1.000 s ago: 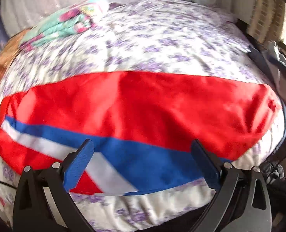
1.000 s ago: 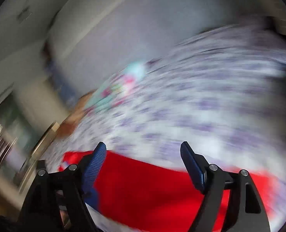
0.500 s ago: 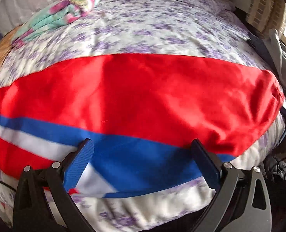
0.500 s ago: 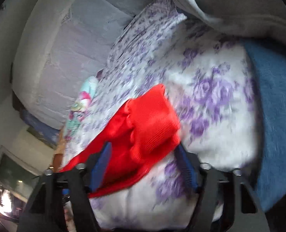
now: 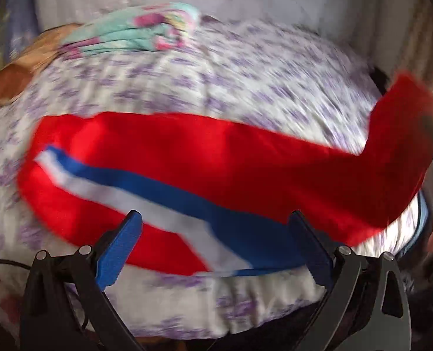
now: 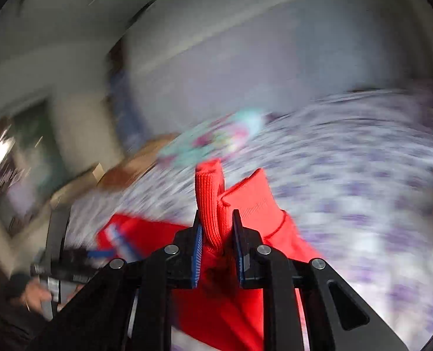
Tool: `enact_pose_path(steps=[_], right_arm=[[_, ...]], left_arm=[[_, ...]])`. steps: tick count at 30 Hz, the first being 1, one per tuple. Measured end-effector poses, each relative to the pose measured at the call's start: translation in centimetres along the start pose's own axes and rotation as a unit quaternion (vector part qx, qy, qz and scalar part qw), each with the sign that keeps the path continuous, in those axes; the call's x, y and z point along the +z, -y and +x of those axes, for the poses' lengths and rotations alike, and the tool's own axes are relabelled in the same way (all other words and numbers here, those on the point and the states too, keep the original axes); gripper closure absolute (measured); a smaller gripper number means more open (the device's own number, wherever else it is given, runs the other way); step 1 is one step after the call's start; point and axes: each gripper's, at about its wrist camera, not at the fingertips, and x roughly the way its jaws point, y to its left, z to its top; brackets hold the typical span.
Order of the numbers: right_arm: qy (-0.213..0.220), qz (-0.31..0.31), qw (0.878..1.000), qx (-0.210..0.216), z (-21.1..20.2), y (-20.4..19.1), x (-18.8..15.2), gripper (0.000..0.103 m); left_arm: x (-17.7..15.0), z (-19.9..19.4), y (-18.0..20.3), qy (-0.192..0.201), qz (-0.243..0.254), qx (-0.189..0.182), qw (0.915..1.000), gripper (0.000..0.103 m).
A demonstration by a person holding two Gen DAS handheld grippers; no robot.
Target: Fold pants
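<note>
Right hand-held gripper (image 6: 216, 234) pinches red pants (image 6: 209, 201) cuff.

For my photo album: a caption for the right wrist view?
Right gripper pinching the red pants' ribbed cuff above a flowered bedspread.

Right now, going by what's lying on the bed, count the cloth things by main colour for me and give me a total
Red: 1, the pants, with a blue and white stripe, ribbed cuff pinched in the right gripper.
Teal with pink print: 1, the folded bundle at the far edge of the floral bedspread.
Brown: 1, a cloth at the left edge, too blurred to identify.
Total: 3
</note>
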Motion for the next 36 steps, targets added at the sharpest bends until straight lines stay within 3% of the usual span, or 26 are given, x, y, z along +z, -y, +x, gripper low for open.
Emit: enact_pose_path(steps=[2,4,5,11,15,19,20,22,24,30,33,36], right_arm=[[-0.074,-0.049,0.996,0.017,5.8,-3.6,-1.4,0.078],[-0.198,-0.089,0.976,0.023,12.8,-5.6,-5.1,0.063],[-0.223,-0.096,0.97,0.021,13.9,-5.8,-6.5,0.061],[-0.121,-0.151,0.98,0.042,6.1,-6.5,-4.8,0.057],[-0.138,-0.173,0.975,0.017,6.4,-5.4,-3.5,0.057],[-0.189,-0.209,0.959,0.007,9.2,-6.1,-4.9,0.06],[-0.203,-0.219,0.954,-0.006,9.8,-6.2,-5.6,0.062],[-0.232,-0.218,0.948,-0.029,11.4,-5.5,-6.8,0.078],[-0.238,-0.191,0.952,-0.003,11.4,-4.8,-6.7,0.091],[-0.156,-0.149,0.975,0.051,7.3,-5.1,-2.1,0.094],[-0.149,-0.161,0.971,0.091,7.0,-7.3,-1.3,0.094],[-0.192,-0.199,0.956,0.099,9.5,-9.7,-4.0,0.095]], left_arm=[[0.0,-0.5,-2.4,0.0,-0.038,0.017,0.9991,0.005],[-0.2,-0.4,-4.3,-0.009,-0.068,0.02,0.9974,0.005],[-0.4,-0.3,-5.5,-0.019,-0.086,0.019,0.9959,0.005],[-1.6,-0.5,-8.5,-0.027,-0.112,0.028,0.9929,0.005],[-1.7,-0.4,-8.9,-0.024,-0.119,0.022,0.9924,0.005],[-1.7,-0.1,-7.8,-0.026,-0.108,0.009,0.9937,0.005],[-1.8,0.0,-7.5,-0.028,-0.102,0.01,0.9943,0.005],[-2.0,0.2,-7.0,-0.033,-0.093,0.014,0.995,0.005],[-2.3,0.3,-6.9,-0.037,-0.09,0.013,0.9952,0.005],[-2.4,-0.2,-7.9,-0.033,-0.109,0.01,0.9935,0.005],[-2.4,-0.4,-8.2,-0.029,-0.114,0.012,0.993,0.005],[-2.6,-0.4,-8.2,-0.03,-0.116,0.013,0.9927,0.005]])
